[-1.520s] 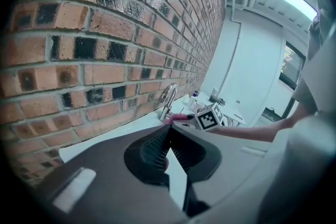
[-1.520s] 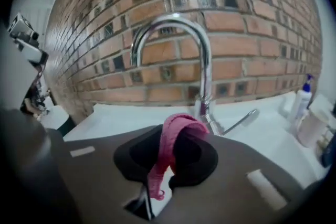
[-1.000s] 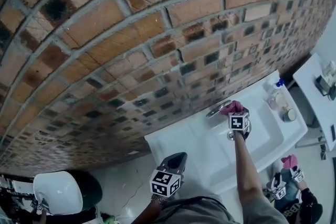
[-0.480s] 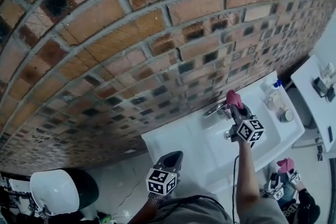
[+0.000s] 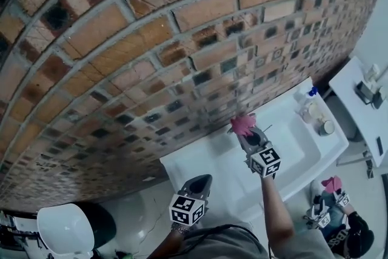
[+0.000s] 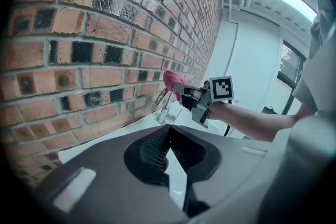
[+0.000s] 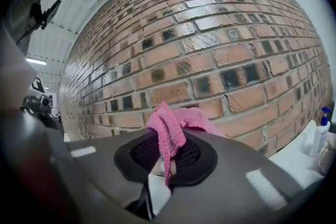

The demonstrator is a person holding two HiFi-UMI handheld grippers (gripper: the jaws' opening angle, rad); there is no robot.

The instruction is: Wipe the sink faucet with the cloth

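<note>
My right gripper [image 5: 245, 131] is shut on a pink cloth [image 5: 242, 124], held up by the brick wall at the back rim of the white sink [image 5: 301, 148]. From the head view the cloth and gripper hide the faucet. In the left gripper view the chrome faucet [image 6: 163, 102] stands just below and behind the cloth [image 6: 171, 80], close to the right gripper [image 6: 181, 89]; whether they touch I cannot tell. In the right gripper view the cloth [image 7: 170, 131] bunches over the jaws. My left gripper [image 5: 205, 181] hangs shut and empty at the sink's left front [image 6: 168, 136].
A spray bottle [image 5: 308, 99] and a small jar [image 5: 327, 127] stand at the sink's right end. The brick wall [image 5: 151, 39] rises right behind the sink. A white table [image 5: 354, 103] is at the right, a white round object [image 5: 65, 228] at lower left, and another pair of grippers [image 5: 330, 203] at lower right.
My right gripper has swung left and toward the wall with the cloth, and now covers the spot where the faucet showed. The left gripper has hardly moved.
</note>
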